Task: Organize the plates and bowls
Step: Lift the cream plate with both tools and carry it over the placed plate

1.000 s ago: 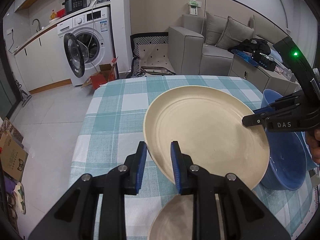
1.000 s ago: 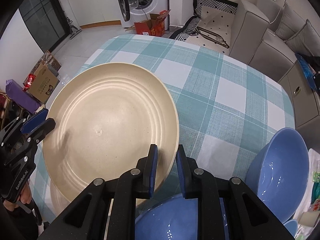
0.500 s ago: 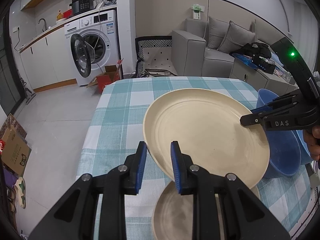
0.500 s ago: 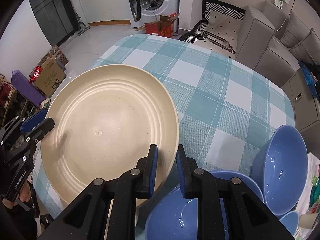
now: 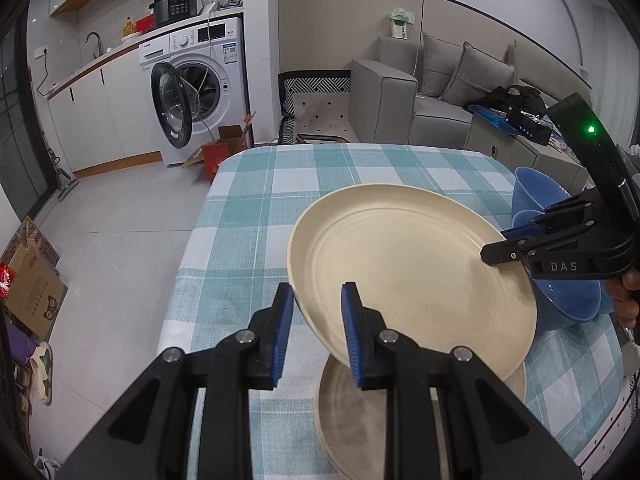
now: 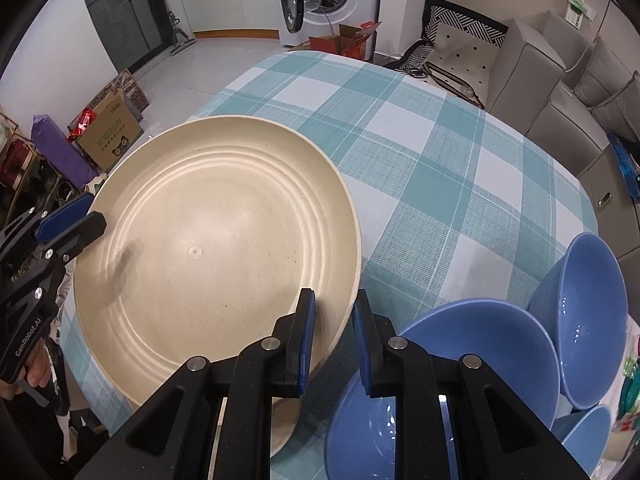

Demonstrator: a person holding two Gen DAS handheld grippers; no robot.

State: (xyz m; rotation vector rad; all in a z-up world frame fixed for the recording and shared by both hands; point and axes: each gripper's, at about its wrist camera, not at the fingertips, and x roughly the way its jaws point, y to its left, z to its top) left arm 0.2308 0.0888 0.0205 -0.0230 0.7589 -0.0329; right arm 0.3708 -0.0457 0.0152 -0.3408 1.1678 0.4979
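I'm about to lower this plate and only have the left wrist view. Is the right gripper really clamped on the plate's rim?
Observer: Yes. In the right wrist view the right gripper has one pad on each side of the plate's near rim, shut on it.
Operator: How many blue bowls are beside it? I can make out two.
Observer: Three. The big bowl is right under the gripper, the tilted bowl is to its right, and part of a third bowl shows at the bottom corner.
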